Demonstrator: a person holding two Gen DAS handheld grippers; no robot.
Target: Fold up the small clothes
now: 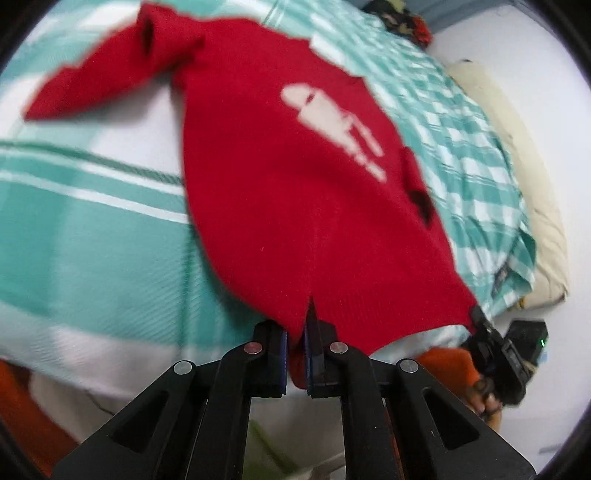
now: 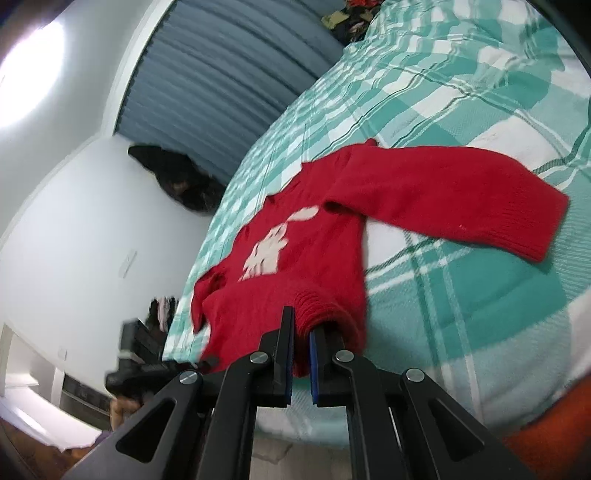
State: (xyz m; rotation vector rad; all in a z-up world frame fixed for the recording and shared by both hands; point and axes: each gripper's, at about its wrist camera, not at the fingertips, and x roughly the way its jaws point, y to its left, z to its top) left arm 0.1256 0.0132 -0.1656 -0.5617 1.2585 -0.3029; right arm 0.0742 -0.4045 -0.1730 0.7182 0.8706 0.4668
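A small red sweater [image 1: 295, 177] with a white figure on its front lies stretched over a bed with a teal and white checked cover [image 1: 92, 229]. My left gripper [image 1: 295, 343] is shut on the sweater's bottom hem. My right gripper [image 2: 301, 339] is shut on another corner of the hem; in the right wrist view the sweater [image 2: 314, 251] runs away from me, one sleeve [image 2: 461, 206] spread to the right. The right gripper also shows in the left wrist view [image 1: 491, 343] at the hem's right corner, and the left gripper in the right wrist view [image 2: 147, 365] at lower left.
The bed's edge is just under both grippers. A beige pillow [image 1: 524, 192] lies along the bed's right side. A heap of dark clothes [image 2: 351, 18] sits at the far end. A blue-grey shutter [image 2: 229, 74] and white walls [image 2: 92, 221] stand to the left.
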